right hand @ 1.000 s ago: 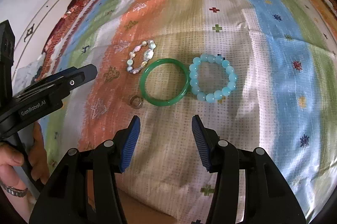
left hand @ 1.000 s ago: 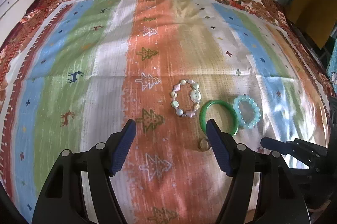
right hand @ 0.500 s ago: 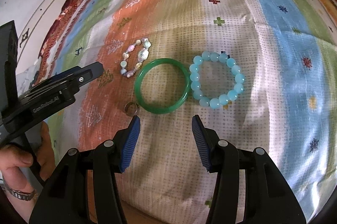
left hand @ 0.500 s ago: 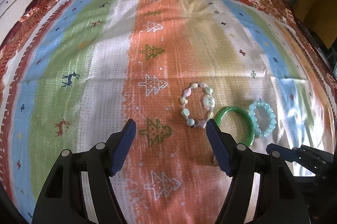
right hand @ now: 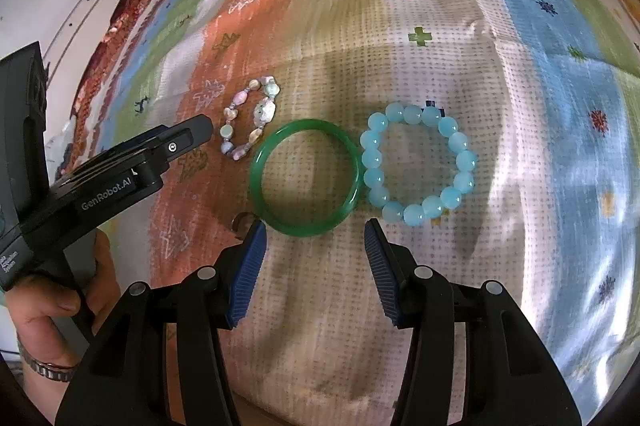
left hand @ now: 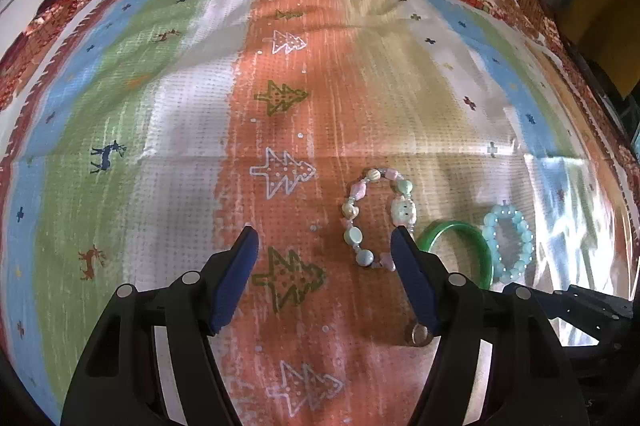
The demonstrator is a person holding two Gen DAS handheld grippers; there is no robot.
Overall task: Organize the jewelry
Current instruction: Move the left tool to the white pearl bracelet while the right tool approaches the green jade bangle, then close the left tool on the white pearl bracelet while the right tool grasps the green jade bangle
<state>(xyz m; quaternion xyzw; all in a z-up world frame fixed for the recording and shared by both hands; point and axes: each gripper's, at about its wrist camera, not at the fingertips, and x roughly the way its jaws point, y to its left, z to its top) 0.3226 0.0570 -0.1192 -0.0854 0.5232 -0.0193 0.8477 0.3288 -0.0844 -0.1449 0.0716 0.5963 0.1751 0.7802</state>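
A pastel mixed-bead bracelet (left hand: 378, 220) (right hand: 250, 121), a green bangle (left hand: 478, 250) (right hand: 306, 175) and a light blue bead bracelet (left hand: 510, 244) (right hand: 418, 163) lie in a row on the striped cloth. A small metal ring (left hand: 416, 334) (right hand: 240, 220) lies nearer, partly hidden by a finger in each view. My left gripper (left hand: 324, 250) is open and empty, left of the pastel bracelet. My right gripper (right hand: 314, 244) is open and empty, just short of the bangle's near rim.
The striped cloth (left hand: 160, 145) with tree and deer prints covers the table. The left gripper's body (right hand: 100, 177) and the hand holding it show in the right wrist view. A white cabinet (right hand: 80, 9) stands at the far left.
The left gripper has moved left and forward, so the jewelry has slid right and down in its view. The right gripper has moved closer to the bangle. Both stay open.
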